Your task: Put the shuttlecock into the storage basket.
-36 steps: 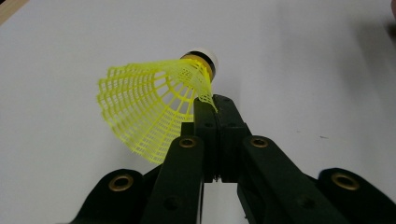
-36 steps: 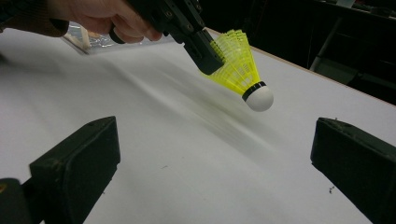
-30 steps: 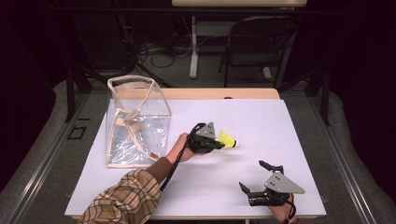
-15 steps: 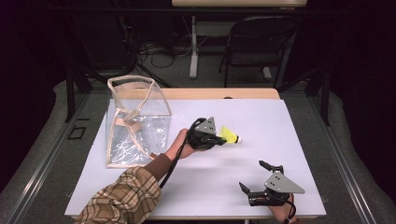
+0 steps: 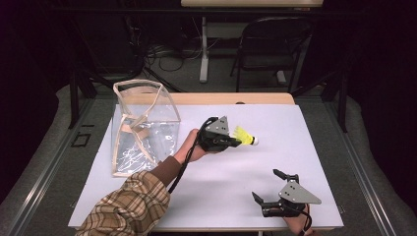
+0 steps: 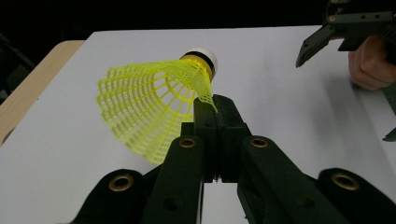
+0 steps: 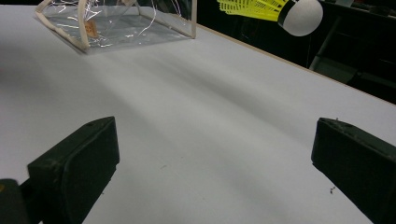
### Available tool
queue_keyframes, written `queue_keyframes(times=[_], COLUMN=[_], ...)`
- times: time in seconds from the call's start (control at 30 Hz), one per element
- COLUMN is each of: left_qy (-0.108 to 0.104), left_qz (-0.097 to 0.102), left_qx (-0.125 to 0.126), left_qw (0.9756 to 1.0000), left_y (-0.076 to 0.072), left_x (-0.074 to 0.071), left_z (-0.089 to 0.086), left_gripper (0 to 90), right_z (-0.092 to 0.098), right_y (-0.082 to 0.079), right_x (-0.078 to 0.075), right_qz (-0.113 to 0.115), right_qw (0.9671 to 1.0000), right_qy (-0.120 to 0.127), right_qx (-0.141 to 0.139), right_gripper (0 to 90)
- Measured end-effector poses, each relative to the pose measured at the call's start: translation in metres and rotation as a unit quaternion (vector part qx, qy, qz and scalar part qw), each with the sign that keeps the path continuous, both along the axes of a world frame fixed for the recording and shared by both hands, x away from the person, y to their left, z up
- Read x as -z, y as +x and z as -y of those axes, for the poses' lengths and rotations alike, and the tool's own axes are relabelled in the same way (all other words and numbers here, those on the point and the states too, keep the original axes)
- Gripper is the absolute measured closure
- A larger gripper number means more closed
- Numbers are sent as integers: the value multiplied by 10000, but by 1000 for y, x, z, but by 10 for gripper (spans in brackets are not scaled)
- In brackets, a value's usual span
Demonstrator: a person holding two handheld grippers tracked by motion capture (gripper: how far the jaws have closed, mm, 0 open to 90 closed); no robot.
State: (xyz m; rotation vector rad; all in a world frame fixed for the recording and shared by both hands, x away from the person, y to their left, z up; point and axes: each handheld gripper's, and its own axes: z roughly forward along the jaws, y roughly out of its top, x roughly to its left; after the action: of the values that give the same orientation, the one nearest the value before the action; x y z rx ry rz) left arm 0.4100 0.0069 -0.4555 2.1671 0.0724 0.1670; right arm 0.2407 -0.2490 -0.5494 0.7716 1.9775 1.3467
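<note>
No writing was readable. The left gripper (image 5: 235,141) pinched the yellow mesh shuttlecock (image 6: 154,105) by its skirt, white cap outward; the right gripper (image 5: 275,187) sat wide open, empty.

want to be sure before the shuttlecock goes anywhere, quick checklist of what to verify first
1. Left claw has the yellow shuttlecock: ok, jaws shut on the edge of its mesh skirt.
2. Grip depth: not ok, only the skirt's rim is pinched, so it may slip or bend.
3. Shuttlecock off the table: ok, the right gripper view shows its white cork tip in the air.
4. Clear bag ready to receive: cannot tell, it stands upright, but whether its top is open wide enough is unclear.
5. Right claw free: ok, jaws open, nothing between them, low over the table's near right.
</note>
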Motion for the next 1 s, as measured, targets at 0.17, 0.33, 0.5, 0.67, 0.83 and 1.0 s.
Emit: queue_keyframes(times=[0.17,0.33,0.5,0.67,0.83,1.0], left_qy=[-11,-30,-48,-69,-94,-100], left_qz=[53,64,86,111,149,189], left_qx=[51,80,102,128,155,178], left_qw=[10000,9999,9999,9998,9997,9996], left_y=[1,1,1,1,1,1], left_x=[-8,-14,-19,-25,-31,-37], left_z=[0,1,2,3,4,6], left_gripper=[898,898,898,898,898,898], right_z=[0,0,1,1,1,1], right_y=[0,0,0,0,0,0], right_x=[0,0,0,0,0,0], right_qz=[-8,-17,-23,-27,-16,-4], right_qw=[10000,10000,10000,10000,10000,10000], right_qy=[7,13,6,7,6,23], right_qx=[14,16,11,5,10,9], right_gripper=[3,1,1,1,0,0])
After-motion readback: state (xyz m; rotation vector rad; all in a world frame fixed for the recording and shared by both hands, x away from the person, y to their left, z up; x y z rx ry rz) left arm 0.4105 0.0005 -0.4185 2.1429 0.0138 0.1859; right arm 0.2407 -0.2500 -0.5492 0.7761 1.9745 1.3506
